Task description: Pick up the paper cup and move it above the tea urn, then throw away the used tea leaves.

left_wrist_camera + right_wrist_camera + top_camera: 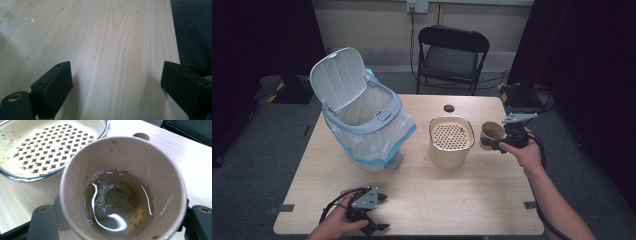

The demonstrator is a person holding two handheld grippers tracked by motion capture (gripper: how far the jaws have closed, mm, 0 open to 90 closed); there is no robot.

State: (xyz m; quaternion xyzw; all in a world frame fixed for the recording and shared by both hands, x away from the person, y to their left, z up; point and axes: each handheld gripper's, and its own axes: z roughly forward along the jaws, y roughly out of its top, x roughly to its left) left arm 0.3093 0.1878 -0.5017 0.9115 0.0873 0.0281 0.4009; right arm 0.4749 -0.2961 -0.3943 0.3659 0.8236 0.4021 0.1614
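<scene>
A tan paper cup (490, 132) hangs tilted above the table's right side, with my right gripper (498, 141) shut on its sides. In the right gripper view the cup (125, 182) holds murky liquid and a soaked tea bag (112, 200), and the right gripper (122, 225) has one black jaw on each side of it. Just left of the cup stands a cream container (447, 157) topped by a perforated strainer (50, 145). My left gripper (381, 211) rests near the table's front edge, open, with bare wood between its jaws (117, 85).
A grey bin (362, 120) with a blue-white liner stands at the back left, its lid (338, 77) raised. A small black disc (449, 108) lies behind the container. A black folding chair (452, 55) stands beyond the table's far edge.
</scene>
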